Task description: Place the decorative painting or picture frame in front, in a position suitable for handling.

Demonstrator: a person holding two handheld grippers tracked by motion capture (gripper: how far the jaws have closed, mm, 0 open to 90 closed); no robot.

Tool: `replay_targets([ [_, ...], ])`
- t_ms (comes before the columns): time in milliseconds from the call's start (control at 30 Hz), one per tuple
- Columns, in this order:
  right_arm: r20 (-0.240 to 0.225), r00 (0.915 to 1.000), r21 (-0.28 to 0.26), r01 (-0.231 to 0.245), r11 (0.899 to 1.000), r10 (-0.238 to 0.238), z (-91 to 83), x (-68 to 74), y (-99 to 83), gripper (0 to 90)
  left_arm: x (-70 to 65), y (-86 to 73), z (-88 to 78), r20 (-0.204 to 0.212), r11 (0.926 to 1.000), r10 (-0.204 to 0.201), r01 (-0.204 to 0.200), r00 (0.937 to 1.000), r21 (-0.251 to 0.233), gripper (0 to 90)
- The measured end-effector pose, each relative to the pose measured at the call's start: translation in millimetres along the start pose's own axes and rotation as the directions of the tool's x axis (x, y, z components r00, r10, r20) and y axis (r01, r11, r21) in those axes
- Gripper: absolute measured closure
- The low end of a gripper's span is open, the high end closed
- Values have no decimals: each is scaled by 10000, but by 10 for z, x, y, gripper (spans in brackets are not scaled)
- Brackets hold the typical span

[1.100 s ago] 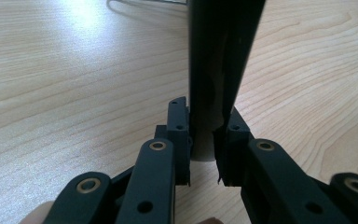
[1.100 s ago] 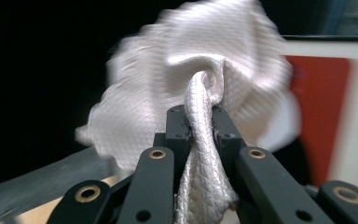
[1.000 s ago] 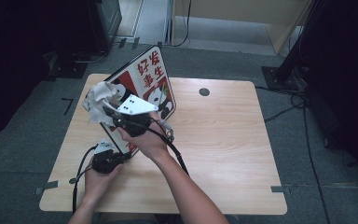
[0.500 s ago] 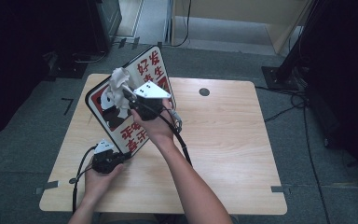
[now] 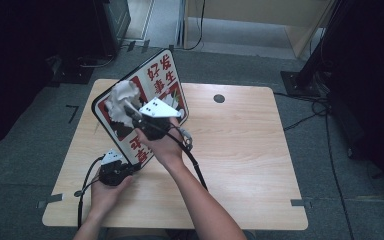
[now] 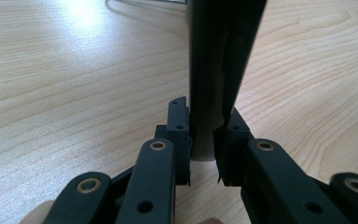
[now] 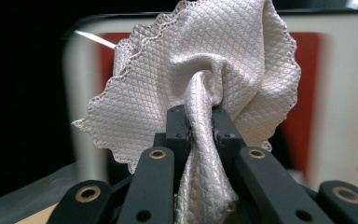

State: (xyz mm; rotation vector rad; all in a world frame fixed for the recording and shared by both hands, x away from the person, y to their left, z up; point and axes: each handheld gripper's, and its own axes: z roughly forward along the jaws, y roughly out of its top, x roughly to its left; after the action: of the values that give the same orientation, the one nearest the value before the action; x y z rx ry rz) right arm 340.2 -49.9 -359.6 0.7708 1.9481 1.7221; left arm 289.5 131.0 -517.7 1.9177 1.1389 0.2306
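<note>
Two grippers at work: one props the sign, the other wipes it with a cloth.

The left gripper (image 5: 122, 169) is pinched on the lower edge of the sign (image 5: 162, 82), which the left gripper view shows as a dark slab (image 6: 219, 60) clamped between its jaws and tilted up off the surface (image 5: 250, 145). The right gripper (image 5: 130, 116) is pressed together on a bunched fold of the white cloth (image 7: 205, 70). A second ago the cloth sat at the sign's left edge; half a second ago it was nearer the top; now it lies on the sign's upper left face, over the red panel. The sign has hardly shifted, and the left hand has kept its place. I judge the wiping to be mid-stroke, with the lower part of the face and the right side near the red characters probably still to cover.
</note>
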Motion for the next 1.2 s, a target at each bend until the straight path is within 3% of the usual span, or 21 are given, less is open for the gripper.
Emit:
replay_targets([
  [100, -760, 9954, 2, 592, 9982, -590, -9, 173, -2, 810, 0, 1, -2, 12, 10000, 0, 0, 10000, 19, 792],
  [167, -1074, 9870, 37, 1206, 9927, -1195, -1, 256, -12, 809, 1, 1, -2, 15, 10000, -5, 5, 10000, 20, 792],
  [233, -758, 9851, 200, 1562, 9875, -1543, 16, 251, -25, 809, 4, 1, -3, 3, 10000, -17, 17, 10000, 26, 792],
  [433, 261, 9947, 462, 985, 9941, -998, 52, -24, -85, 807, 16, 3, -5, 52, 10000, -48, 48, 10000, -8, 793],
  [567, 1160, 9893, 603, 816, 9948, -882, 60, -214, -75, 807, 12, 2, -1, 69, 10000, -43, 43, 10000, -27, 794],
  [700, 1756, 9837, 753, 265, 9968, -394, 58, -322, -80, 806, 9, 2, 0, 60, 10000, -11, 11, 10000, 21, 793],
  [833, 1131, 9936, 710, -99, 9974, 18, 26, -224, -83, 805, 13, 4, 2, 75, 10000, -33, 33, 10000, 31, 794],
  [900, 627, 9978, 665, 155, 9977, -197, 7, -101, -65, 804, 11, 3, 2, 75, 10000, -28, 27, 10000, 34, 794],
  [933, 161, 9987, 574, 464, 9973, -474, -7, -6, -53, 805, 11, 3, 2, 77, 10000, -28, 28, 10000, 34, 794],
  [1033, -856, 9876, 442, 1354, 9898, -1313, -23, 213, -56, 804, 9, 3, 2, 86, 10000, -57, 57, 9999, 20, 794],
  [1067, -1123, 9768, 423, 1880, 9813, -1823, -22, 297, -76, 804, 13, 4, -1, 82, 10000, -18, 18, 10000, 50, 794],
  [1133, -1037, 9640, 537, 2513, 9664, -2449, -12, 356, -122, 805, 14, 4, 0, 81, 10000, -35, 34, 10000, 37, 794],
  [1200, -934, 9702, 586, 2297, 9715, -2237, -5, 317, -150, 806, 12, 3, -1, 91, 10000, -30, 29, 10000, 59, 794],
])
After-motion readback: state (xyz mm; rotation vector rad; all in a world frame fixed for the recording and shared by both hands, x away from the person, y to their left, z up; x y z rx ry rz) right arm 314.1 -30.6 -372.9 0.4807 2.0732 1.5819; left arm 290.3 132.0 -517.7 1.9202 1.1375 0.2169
